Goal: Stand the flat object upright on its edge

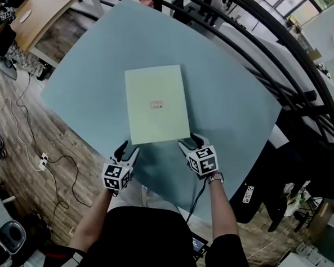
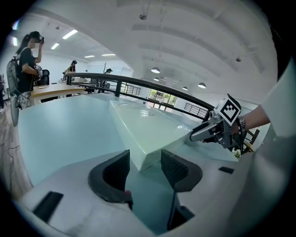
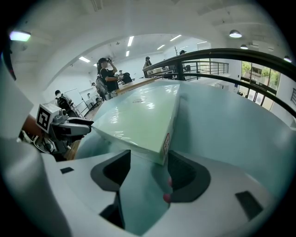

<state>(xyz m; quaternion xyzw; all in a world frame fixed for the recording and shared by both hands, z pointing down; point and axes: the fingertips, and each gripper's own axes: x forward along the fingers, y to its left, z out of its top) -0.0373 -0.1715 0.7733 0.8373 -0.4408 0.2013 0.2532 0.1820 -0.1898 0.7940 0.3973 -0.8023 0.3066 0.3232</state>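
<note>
A flat pale green box with a small red label lies flat in the middle of the light blue table. My left gripper sits at the box's near left corner, and in the left gripper view the box has that corner between the open jaws without the pads pressing it. My right gripper is at the near right corner. In the right gripper view the box has its labelled corner just inside the open jaws, close to the right pad. Each gripper shows in the other's view: right gripper, left gripper.
A dark curved railing runs along the table's far and right sides. A wooden desk stands at the far left. Cables and a power strip lie on the wood floor to the left. People stand in the background.
</note>
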